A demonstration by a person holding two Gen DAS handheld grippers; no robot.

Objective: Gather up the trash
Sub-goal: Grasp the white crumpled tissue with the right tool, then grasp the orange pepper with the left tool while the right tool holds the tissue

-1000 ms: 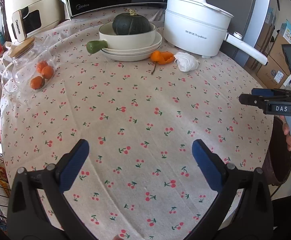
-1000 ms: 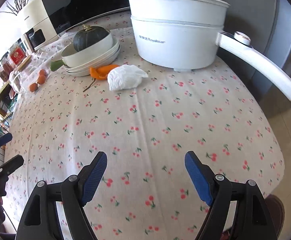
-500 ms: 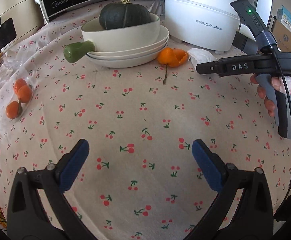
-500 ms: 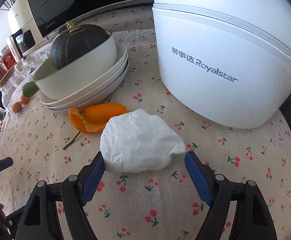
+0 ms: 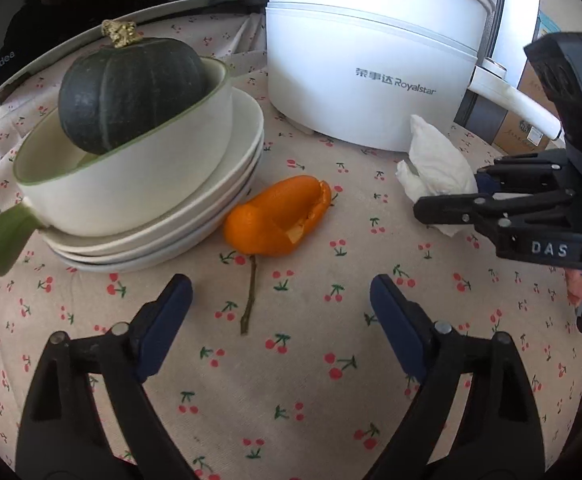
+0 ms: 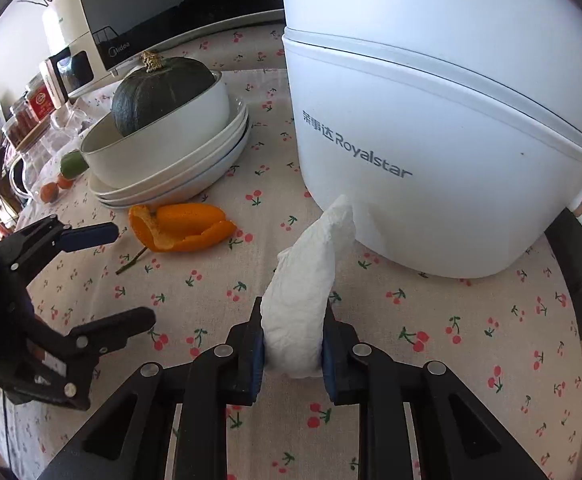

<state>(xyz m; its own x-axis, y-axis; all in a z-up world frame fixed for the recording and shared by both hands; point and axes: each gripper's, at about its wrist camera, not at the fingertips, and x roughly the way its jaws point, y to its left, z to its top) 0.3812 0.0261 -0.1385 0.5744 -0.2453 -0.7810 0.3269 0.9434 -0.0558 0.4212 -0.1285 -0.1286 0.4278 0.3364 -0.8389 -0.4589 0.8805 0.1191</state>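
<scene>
A crumpled white tissue is squeezed upright between the blue pads of my right gripper, which is shut on it, just in front of the white electric pot. From the left wrist the same tissue shows beside the right gripper. An orange peel lies on the cherry-print tablecloth beside the stacked plates, with a thin stem below it. My left gripper hovers over the stem, short of the peel; its jaws are closing, nothing pressed between them.
A white bowl holding a dark green squash sits on stacked plates. The pot's long handle sticks out to the right. A microwave stands at the back, a glass jar with small oranges at the left.
Both grippers moved in toward the trash. The right gripper closed on the tissue, pinching it upright. The left gripper came close over the stem and peel, its jaws slightly narrower.
</scene>
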